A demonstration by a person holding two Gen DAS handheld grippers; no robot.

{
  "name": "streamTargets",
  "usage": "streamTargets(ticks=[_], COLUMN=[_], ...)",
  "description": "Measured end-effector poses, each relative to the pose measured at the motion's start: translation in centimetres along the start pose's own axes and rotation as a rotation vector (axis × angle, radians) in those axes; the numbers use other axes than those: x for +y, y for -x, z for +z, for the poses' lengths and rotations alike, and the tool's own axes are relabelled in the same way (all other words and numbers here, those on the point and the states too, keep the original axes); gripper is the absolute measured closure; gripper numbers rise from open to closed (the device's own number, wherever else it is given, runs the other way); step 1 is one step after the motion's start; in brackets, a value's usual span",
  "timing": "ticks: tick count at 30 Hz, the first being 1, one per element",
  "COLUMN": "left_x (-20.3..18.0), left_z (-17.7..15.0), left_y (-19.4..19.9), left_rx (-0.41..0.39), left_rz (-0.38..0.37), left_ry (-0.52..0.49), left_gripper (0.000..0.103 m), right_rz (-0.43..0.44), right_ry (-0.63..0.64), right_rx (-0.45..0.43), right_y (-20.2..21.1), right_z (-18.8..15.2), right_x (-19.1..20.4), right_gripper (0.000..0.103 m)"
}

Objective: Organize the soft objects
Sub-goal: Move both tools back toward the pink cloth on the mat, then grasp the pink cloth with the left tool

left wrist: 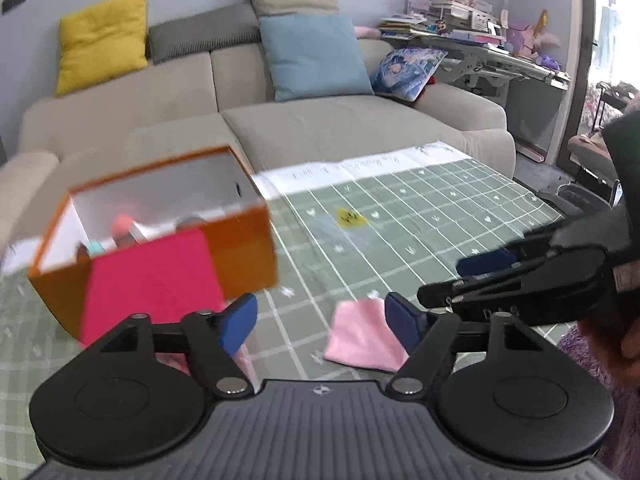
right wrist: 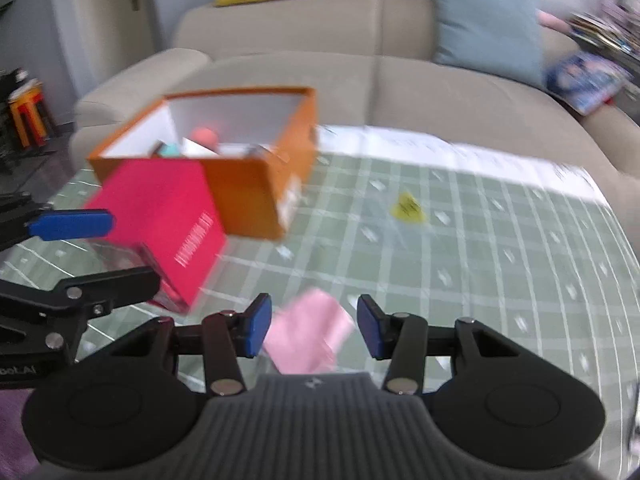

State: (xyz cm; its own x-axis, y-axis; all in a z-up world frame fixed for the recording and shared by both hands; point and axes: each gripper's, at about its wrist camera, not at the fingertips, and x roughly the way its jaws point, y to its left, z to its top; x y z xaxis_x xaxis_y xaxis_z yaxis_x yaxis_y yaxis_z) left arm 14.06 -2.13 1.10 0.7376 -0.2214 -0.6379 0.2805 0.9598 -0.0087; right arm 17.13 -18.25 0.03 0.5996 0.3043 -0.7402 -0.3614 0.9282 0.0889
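Blue pads tip both hand-held grippers, and each pair stands well apart with nothing clamped between. The left hand-held gripper [left wrist: 320,322] hangs over the table [left wrist: 460,216] with a soft pink cloth [left wrist: 362,338] lying flat below, close to its right-side finger. In the right wrist view the same pink cloth [right wrist: 308,334] shows between the spread fingers of the right hand-held gripper [right wrist: 314,326]; it is a rough folded square, blurred, one corner pointing away toward the sofa, so no long axis can be told. The table wears a sage green covering ruled with a white grid and small white marks. Left of the cloth stands a bright pink box [right wrist: 160,224], stiff and flat-faced, with white lettering along its side, touching an open orange box [right wrist: 248,184] with white inner walls and small items inside, too blurred to name. Farther out lies a yellow sticker [right wrist: 408,208], then a beige fabric sofa [left wrist: 320,128] with a yellow cushion [left wrist: 102,40] and a blue cushion [left wrist: 314,56].
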Motion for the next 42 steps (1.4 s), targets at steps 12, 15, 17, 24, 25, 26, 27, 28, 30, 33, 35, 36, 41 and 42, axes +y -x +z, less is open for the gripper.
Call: streamTargets(ticks=[12, 15, 17, 24, 25, 26, 27, 28, 30, 33, 35, 36, 41, 42], left_x=[-3.5, -3.9, -3.9, -4.0, -4.0, -3.9, -3.8, -3.7, -3.5, -3.1, -2.5, -2.2, -1.3, -1.1], left_z=[-3.8, -4.5, -4.8, -5.2, -5.2, -5.2, -5.2, -5.2, -5.0, -4.5, -4.0, -3.7, -1.6, -1.2], left_y=[-9.4, -11.2, -12.0, -13.1, -13.2, -13.3, -13.3, -13.4, -13.4, -13.9, -14.2, -14.2, -15.1, -15.4], left_rx=[0.122, 0.146, 0.169, 0.163, 0.157, 0.152, 0.145, 0.14, 0.132, 0.126, 0.121, 0.11, 0.052, 0.049], left_rz=[-0.039, -0.037, -0.027, 0.026, 0.026, 0.025, 0.025, 0.026, 0.033, 0.05, 0.042, 0.046, 0.074, 0.084], left_ry=[0.059, 0.056, 0.054, 0.038, 0.027, 0.018, 0.014, 0.009, -0.003, -0.002, 0.023, 0.034, 0.058, 0.057], left_gripper=[0.011, 0.011, 0.011, 0.027, 0.029, 0.031, 0.037, 0.04, 0.057, 0.085, 0.091, 0.091, 0.091, 0.091], right_rz=[-0.078, -0.088, -0.093, -0.099, -0.1, -0.102, -0.102, -0.103, -0.108, -0.116, -0.119, -0.119, -0.111, -0.11], right_ry=[-0.159, -0.186, -0.199, -0.203, -0.2, -0.195, -0.19, -0.186, -0.175, -0.15, -0.133, -0.127, -0.079, -0.07], right_rx=[0.007, 0.024, 0.028, 0.035, 0.034, 0.029, 0.02, 0.012, -0.009, -0.042, -0.065, -0.078, -0.118, -0.122], right_y=[-2.8, -3.7, -4.0, -5.6, -5.7, -5.9, -5.9, -6.0, -6.2, -7.0, -7.7, -8.1, -10.8, -11.6], right_z=[-3.9, -4.3, -4.2, -4.1, -4.1, -4.1, -4.0, -4.0, -3.8, -3.1, -2.4, -2.1, 0.0, 0.5], right_x=[-5.0, -5.6, -6.1, -6.4, -6.4, -6.3, -6.3, -6.3, -6.3, -6.4, -6.5, -6.5, -6.8, -6.9], right_gripper=[0.056, 0.056, 0.056, 0.056, 0.056, 0.056, 0.055, 0.054, 0.051, 0.046, 0.037, 0.036, 0.02, 0.019])
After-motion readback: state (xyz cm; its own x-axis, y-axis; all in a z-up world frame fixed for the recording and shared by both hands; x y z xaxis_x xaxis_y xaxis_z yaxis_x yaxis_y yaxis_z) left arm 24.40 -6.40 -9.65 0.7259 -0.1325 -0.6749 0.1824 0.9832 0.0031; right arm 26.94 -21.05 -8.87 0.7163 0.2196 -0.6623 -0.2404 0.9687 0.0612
